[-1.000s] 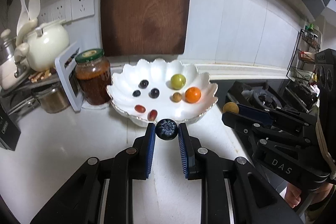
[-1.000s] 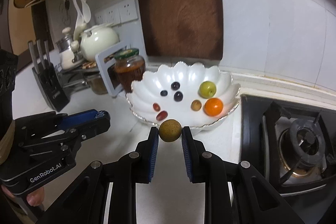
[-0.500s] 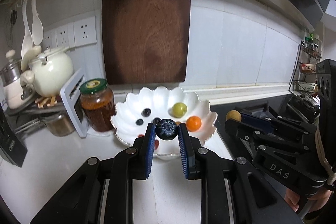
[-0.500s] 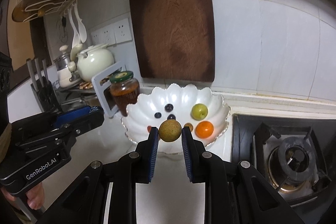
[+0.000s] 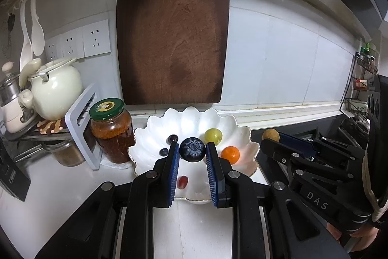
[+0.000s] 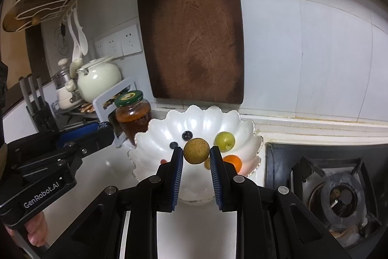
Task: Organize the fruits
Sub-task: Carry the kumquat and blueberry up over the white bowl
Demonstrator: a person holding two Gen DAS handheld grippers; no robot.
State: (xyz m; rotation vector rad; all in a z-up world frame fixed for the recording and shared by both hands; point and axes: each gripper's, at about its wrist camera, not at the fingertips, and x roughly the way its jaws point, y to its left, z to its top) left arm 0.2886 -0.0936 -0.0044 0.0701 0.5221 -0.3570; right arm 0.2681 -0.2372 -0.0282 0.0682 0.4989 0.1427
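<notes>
My left gripper [image 5: 192,153] is shut on a blueberry [image 5: 192,149], held above the near rim of a white scalloped bowl [image 5: 150,130]. My right gripper [image 6: 196,152] is shut on a brown round longan [image 6: 196,151], also over the bowl [image 6: 157,135]. In the bowl lie two blueberries [image 5: 173,137], a green fruit [image 5: 213,135], a small orange [image 5: 230,153] and a red grape [image 5: 182,181]. The right gripper with its longan [image 5: 270,134] shows at the right of the left wrist view; the left gripper [image 6: 101,128] shows at the left of the right wrist view.
A glass jar [image 5: 110,130] with a green lid stands left of the bowl, beside a white rack [image 5: 81,132] and a cream teapot [image 5: 55,89]. A dark wooden cutting board [image 5: 172,30] leans on the tiled wall. A gas stove [image 6: 337,191] lies to the right.
Both grippers have risen and tilted up with their fruit still held, so the bowl sits lower and farther in each view. The bowl's fruit has not moved.
</notes>
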